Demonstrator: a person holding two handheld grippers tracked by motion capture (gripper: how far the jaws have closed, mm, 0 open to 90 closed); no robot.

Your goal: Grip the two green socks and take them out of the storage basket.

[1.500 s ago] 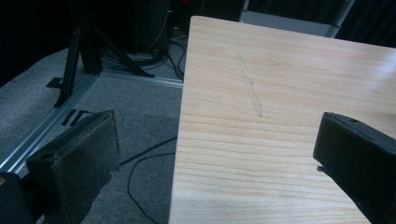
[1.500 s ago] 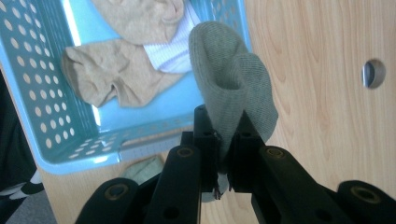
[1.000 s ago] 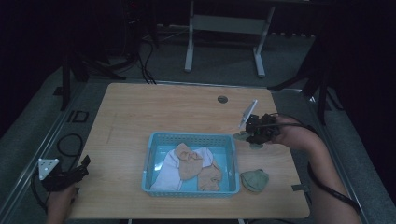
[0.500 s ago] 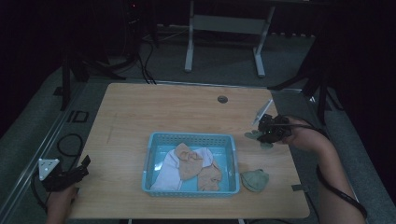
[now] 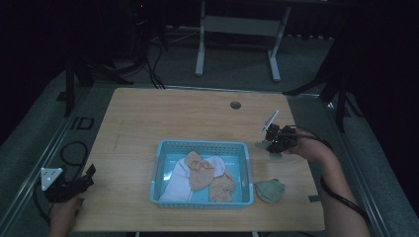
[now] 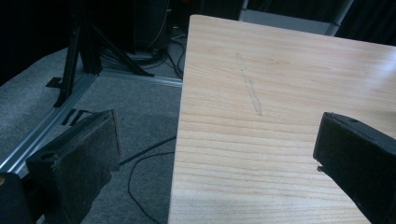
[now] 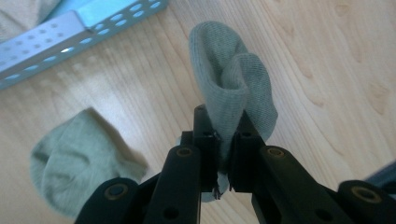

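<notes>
Two grippers are mine to mind: the left gripper [image 5: 69, 185] idles at the table [image 5: 148, 118] edge with jaws spread on nothing. Mid-table, the blue basket [image 5: 201, 146] holds a loose heap of pink and tan cloths [image 5: 197, 175]. Rightward, my right gripper [image 7: 223, 156] pinches a grey-green sock [image 7: 233, 88] by a fold just above the table, its twin [image 7: 74, 158] lying beside the basket; being soft, light and floppy, I judge any bunched fold serves.

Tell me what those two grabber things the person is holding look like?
Both are black. The left tongs have two wide, flat, blocky jaws with rough pads, and a grey three-cornered plate with little dots sits on top. The right tongs have narrow jaws on black arms fixed with round bolts, and a black cable trails from them along the forearm. No sleeves reach the person's forearms.
</notes>
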